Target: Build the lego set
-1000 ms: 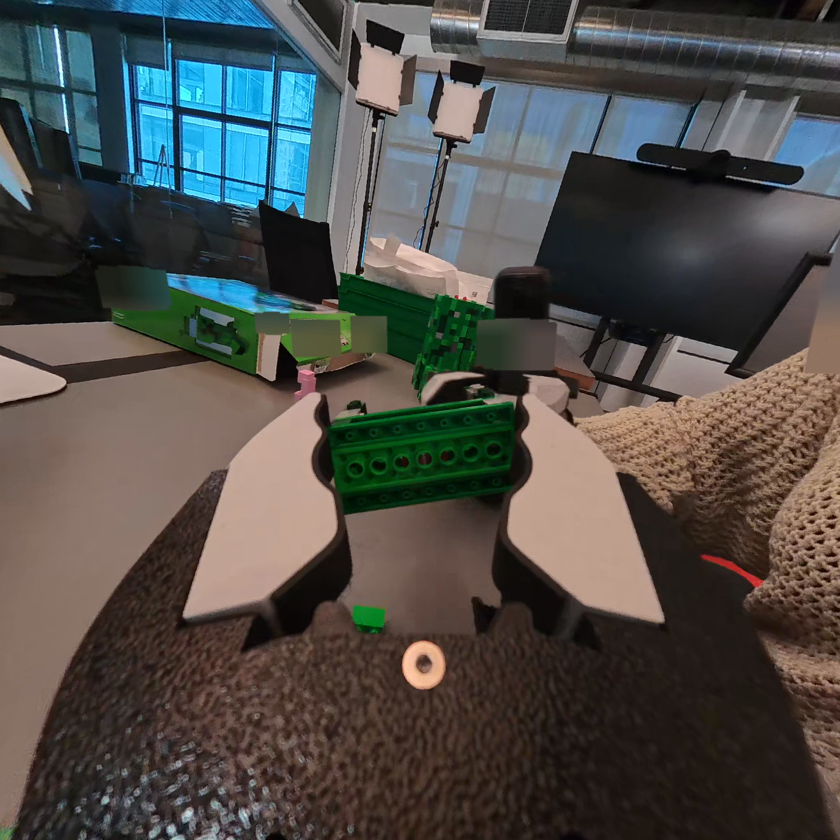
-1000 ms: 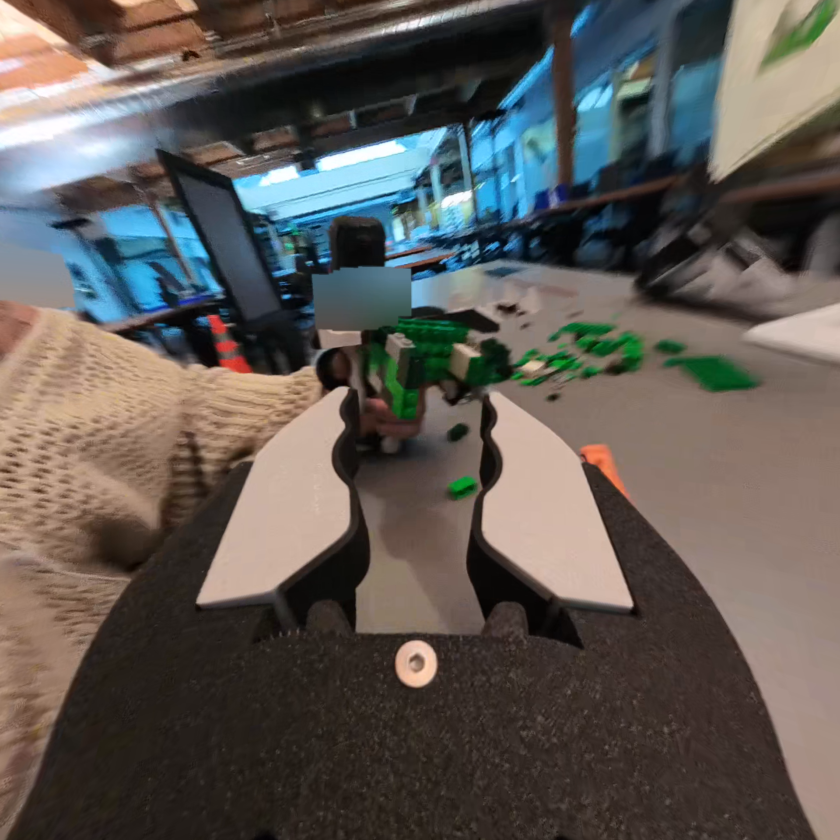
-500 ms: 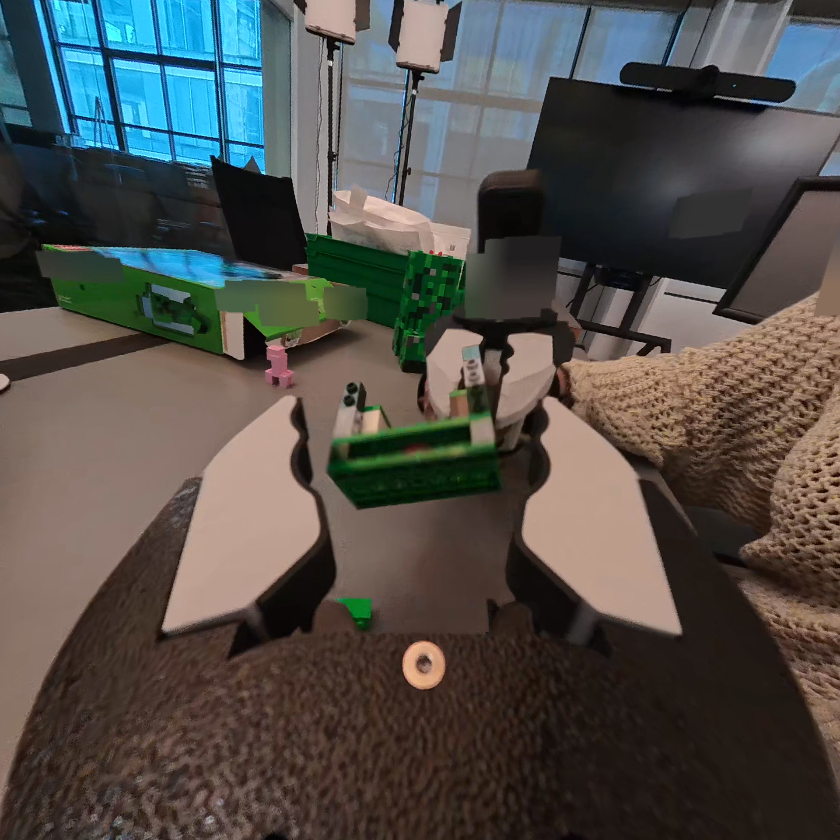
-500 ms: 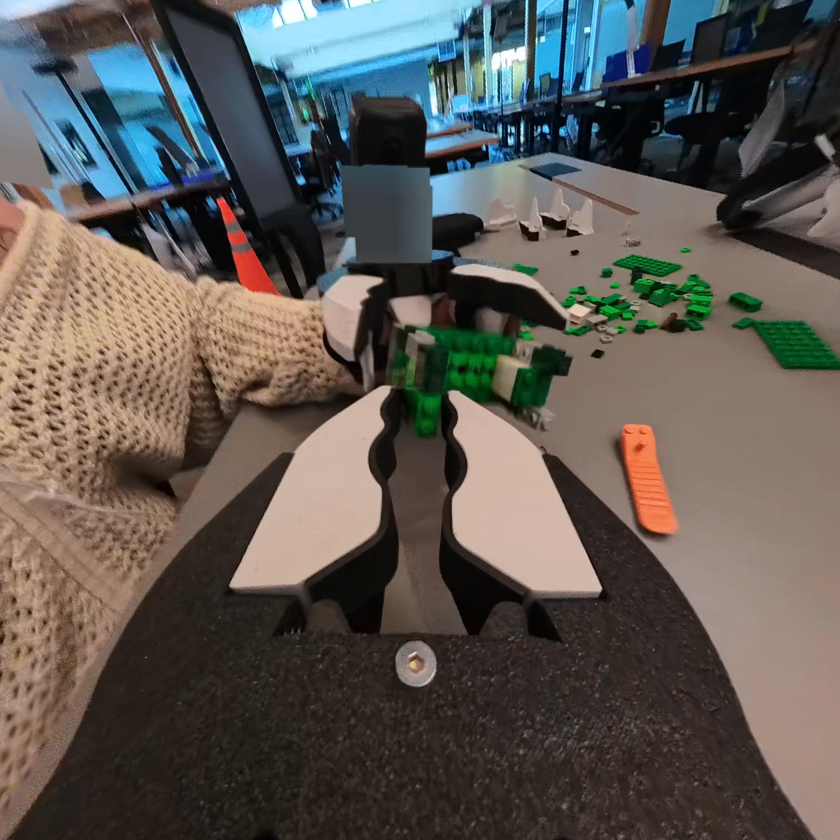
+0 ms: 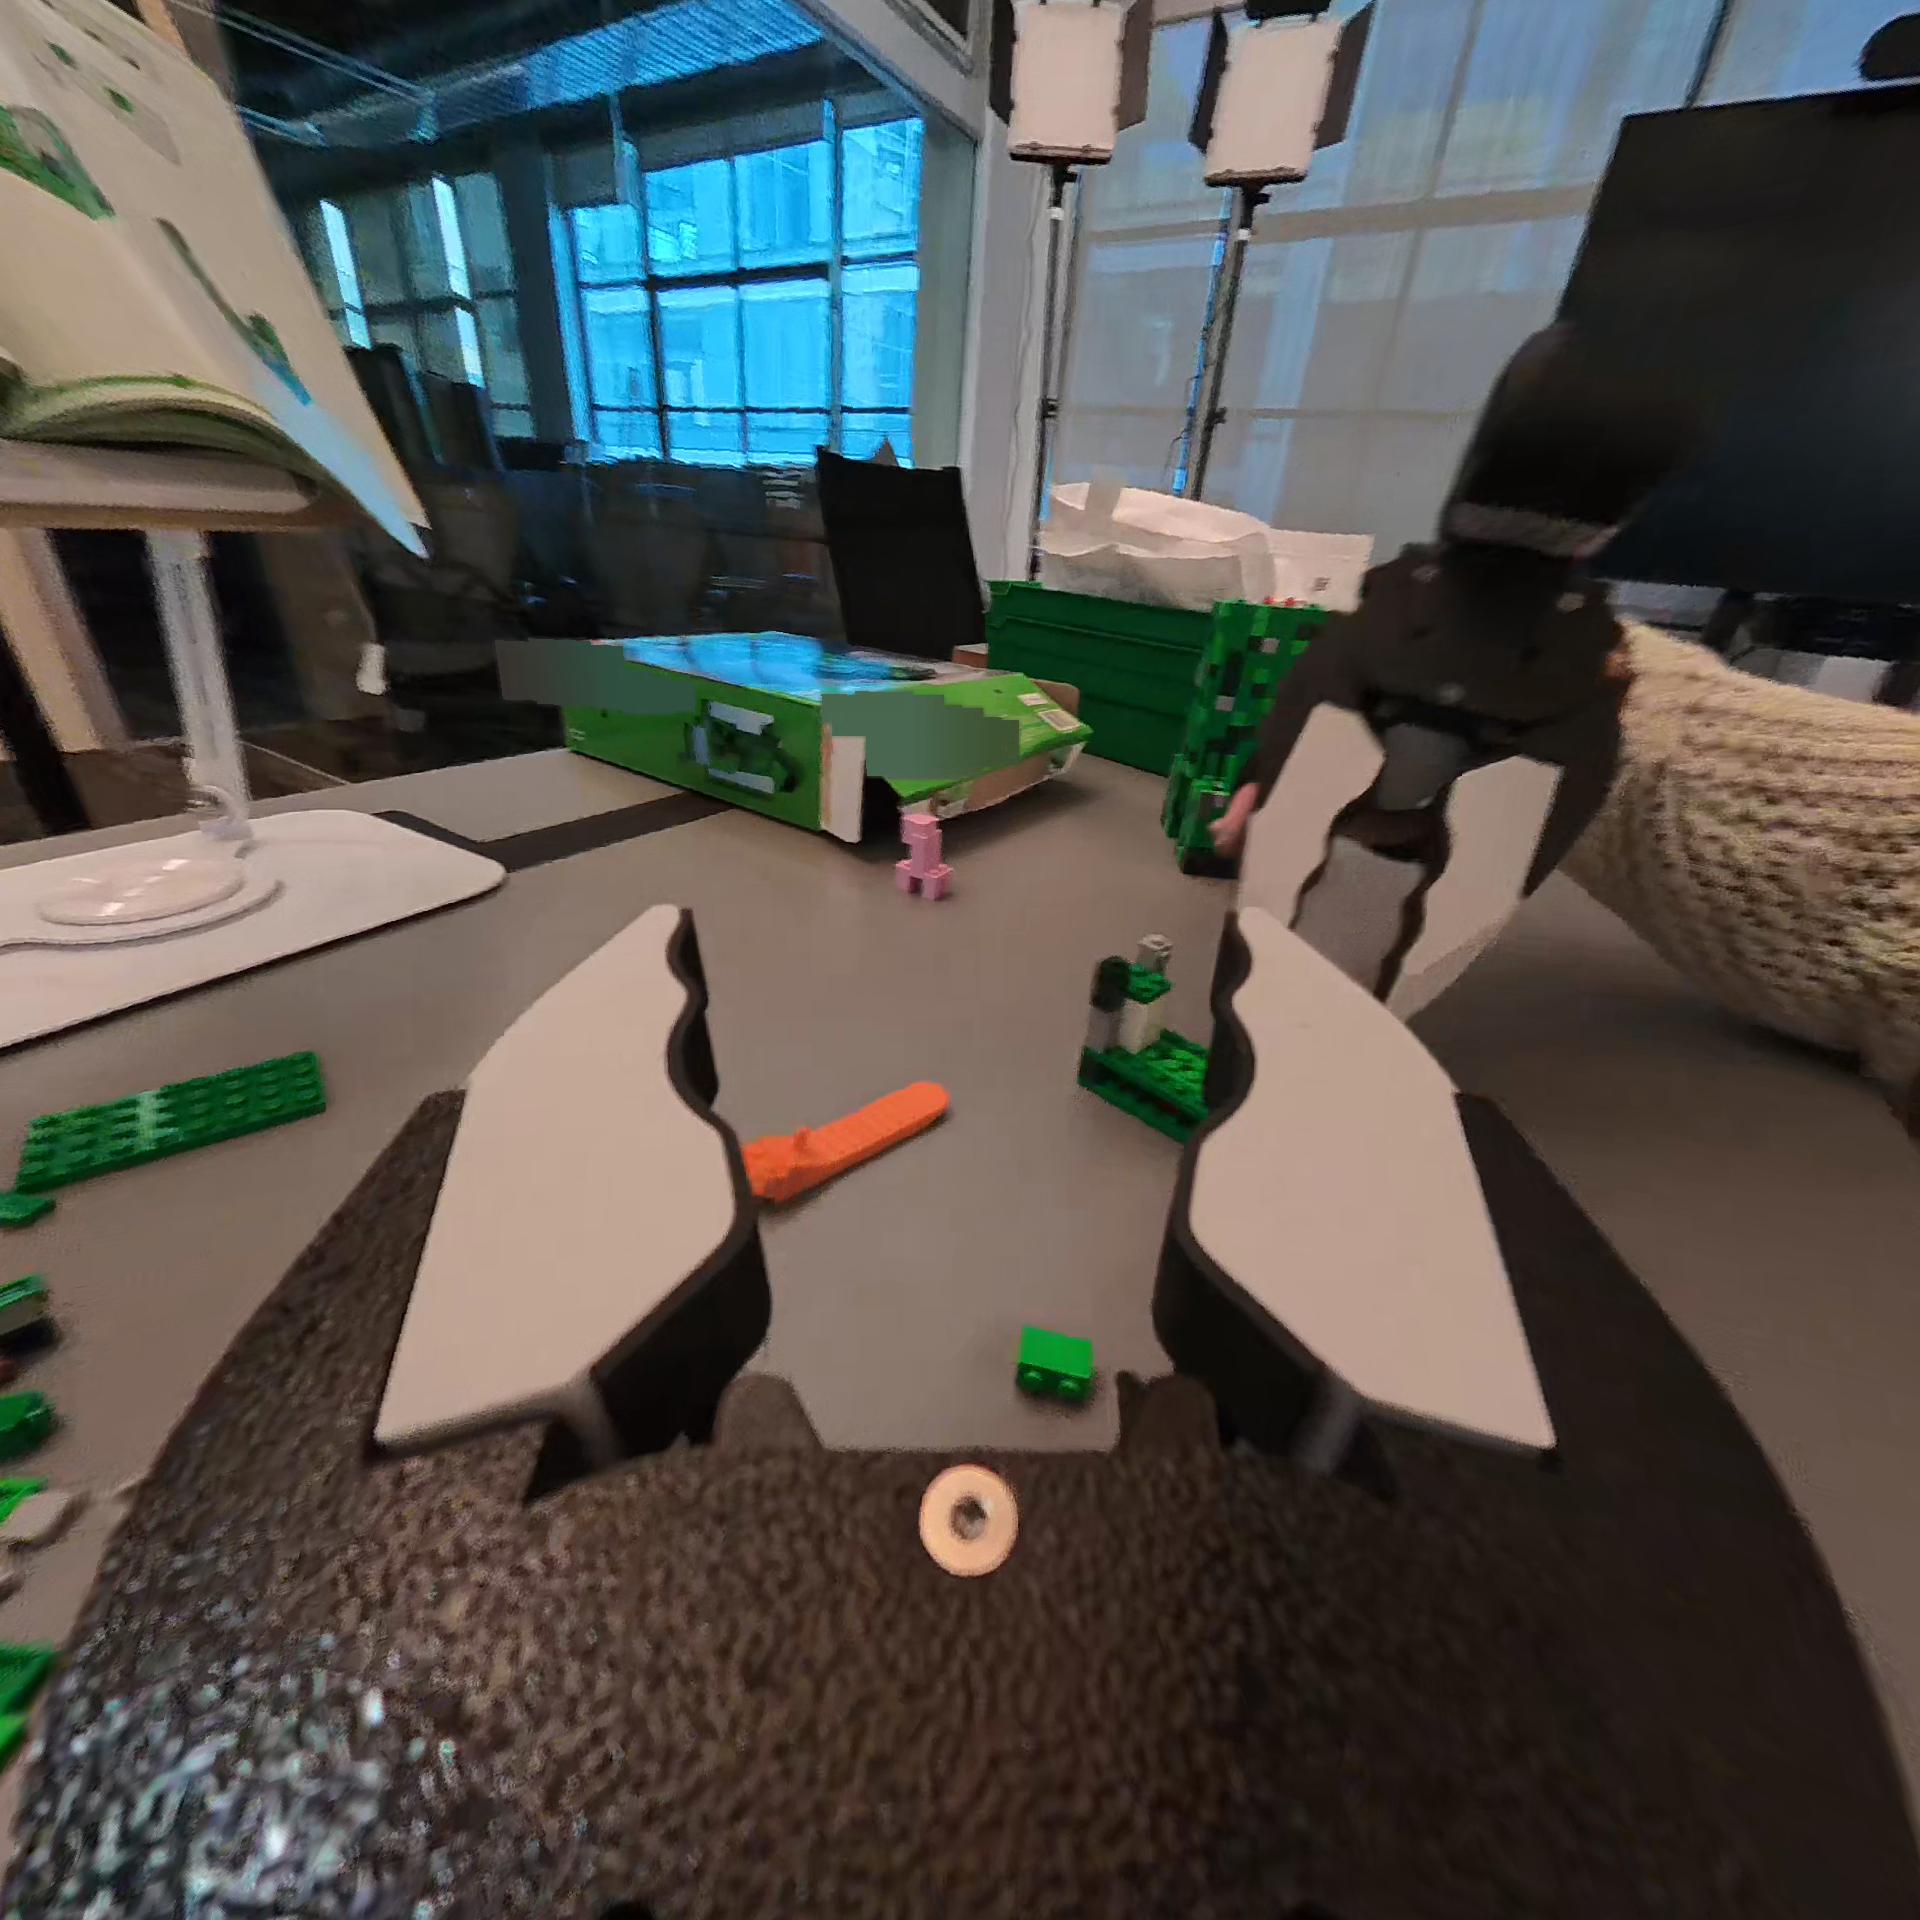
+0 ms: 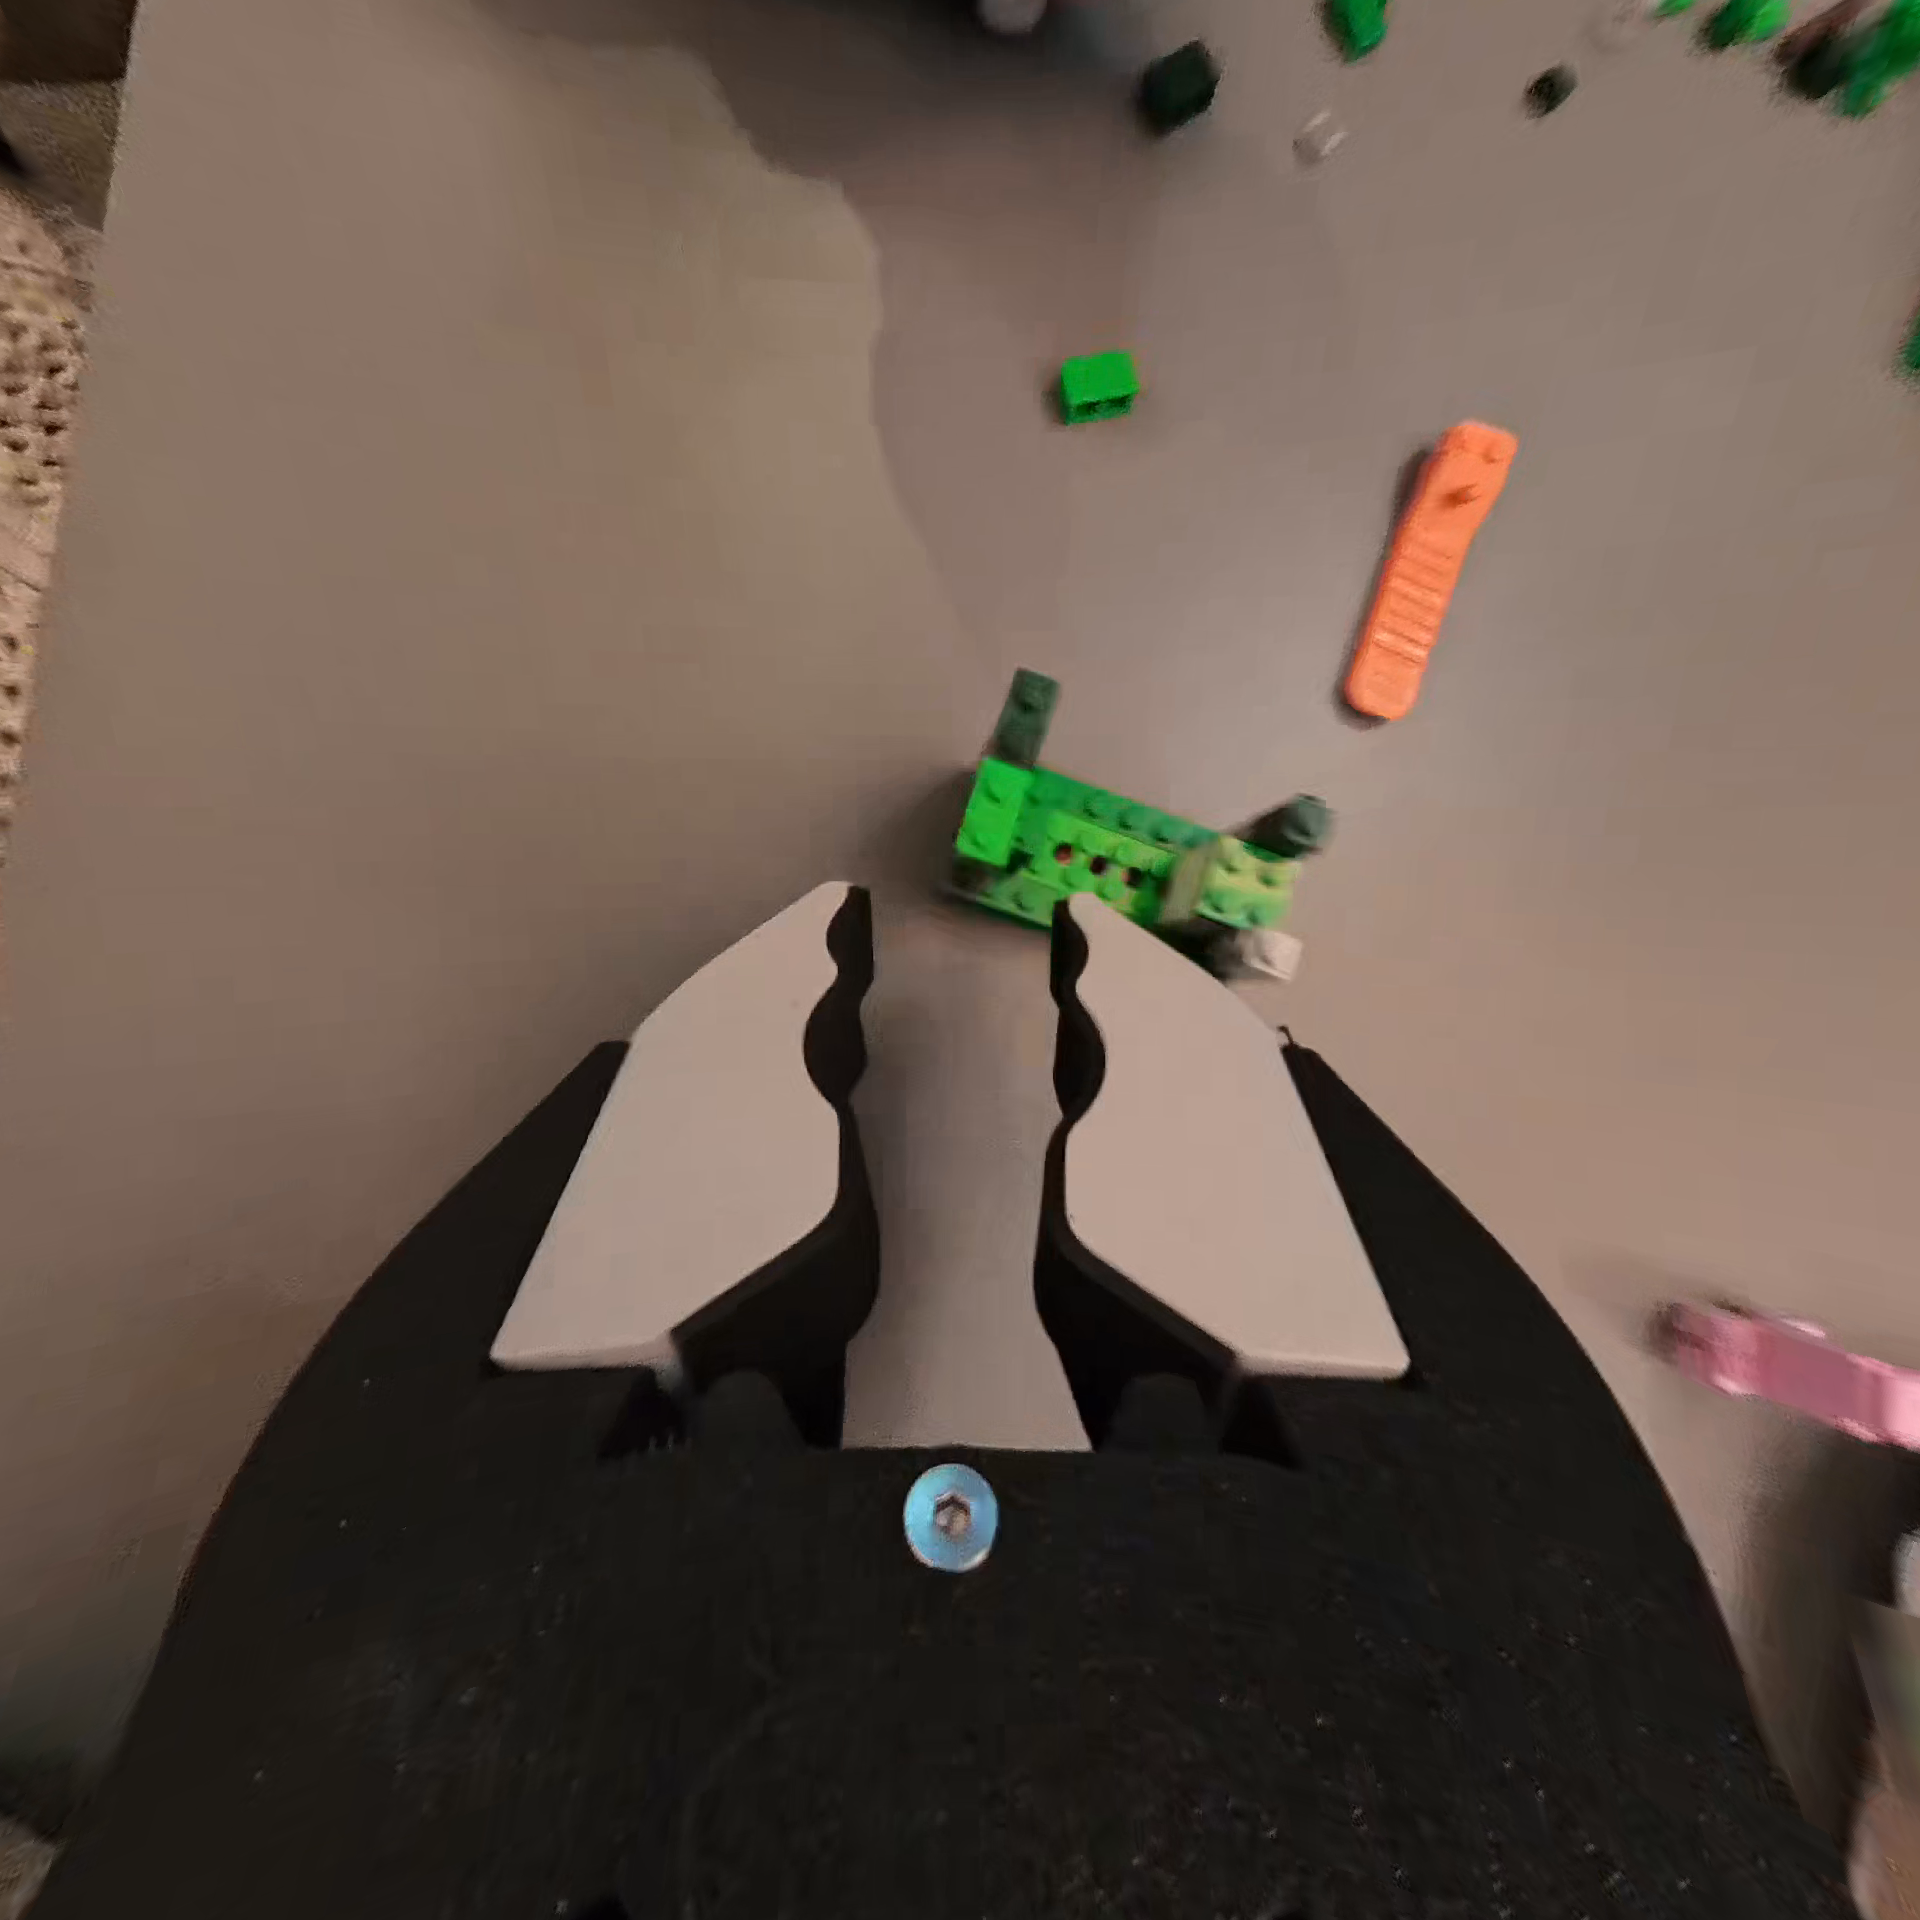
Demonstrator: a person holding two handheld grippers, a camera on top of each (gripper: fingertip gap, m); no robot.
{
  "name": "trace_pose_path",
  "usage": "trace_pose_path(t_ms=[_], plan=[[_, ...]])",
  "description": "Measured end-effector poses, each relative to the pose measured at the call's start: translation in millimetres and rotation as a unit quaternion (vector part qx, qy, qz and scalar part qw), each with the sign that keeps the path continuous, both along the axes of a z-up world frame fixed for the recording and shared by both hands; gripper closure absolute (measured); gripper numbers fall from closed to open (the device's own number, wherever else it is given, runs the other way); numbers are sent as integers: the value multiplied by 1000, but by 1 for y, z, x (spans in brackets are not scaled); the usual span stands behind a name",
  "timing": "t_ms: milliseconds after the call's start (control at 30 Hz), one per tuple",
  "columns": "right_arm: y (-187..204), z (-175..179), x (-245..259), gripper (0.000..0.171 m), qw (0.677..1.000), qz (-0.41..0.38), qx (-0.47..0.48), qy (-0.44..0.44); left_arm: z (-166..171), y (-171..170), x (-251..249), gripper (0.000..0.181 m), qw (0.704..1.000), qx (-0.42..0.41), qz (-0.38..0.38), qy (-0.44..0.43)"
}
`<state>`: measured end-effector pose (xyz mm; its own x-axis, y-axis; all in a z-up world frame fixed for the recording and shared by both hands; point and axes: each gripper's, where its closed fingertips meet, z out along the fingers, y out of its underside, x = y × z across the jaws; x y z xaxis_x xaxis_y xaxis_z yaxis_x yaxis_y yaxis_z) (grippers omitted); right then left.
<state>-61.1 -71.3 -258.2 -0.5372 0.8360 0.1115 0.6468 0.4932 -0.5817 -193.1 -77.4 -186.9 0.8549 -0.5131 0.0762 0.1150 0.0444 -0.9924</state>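
Resting on the grey table [image 5: 935, 956], the green build [image 6: 1112, 852] lay free of both grippers, a dark green piece sticking up at one end and a grey piece at the other. The left gripper [image 5: 956, 935] was spread wide with nothing between its fingers; in its view the build [image 5: 1143, 1049] sat just beside the right fingertip. The right gripper [image 6: 961, 909] hung above the table, pointing down, its fingers parted and empty, the build just past their tips. From the left wrist view it [image 5: 1382, 935] showed farther off, held by an arm in a cream knit sleeve [image 5: 1745, 862].

An orange separator [image 5: 847, 1138] lay near the build, and a loose green brick [image 5: 1055, 1366] lay closer in. A green plate [image 5: 171, 1117] and scattered green bits sat at the left. A small pink figure [image 5: 923, 857] stood farther back, before a green box [image 5: 821, 727] whose printing was blurred over. A booklet [image 5: 156, 260] stood open on a white stand [image 5: 208, 873], its pages too blurred to read. A green blocky figure [image 5: 1231, 727] rose beside a green crate [image 5: 1091, 665].

Behind were tall windows, two panel lights [image 5: 1065, 78] on stands and a dark screen [image 5: 1766, 343].
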Motion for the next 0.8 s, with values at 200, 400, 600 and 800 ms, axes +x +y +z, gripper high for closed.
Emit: trace_pose_path(t_ms=[200,400,600,800], plan=[[88,90,-25,141,895,-205,-113,381,10,4,-33,102,993,40,109,14],[133,89,-3,145,753,-345,-108,550,7,6,-45,109,986,40,155,36],[118,76,-17,152,793,-312,-14,523,4,7,-47,116,983,43,173,49],[121,76,-13,155,790,-318,7,524,6,5,-47,120,981,49,178,57]])
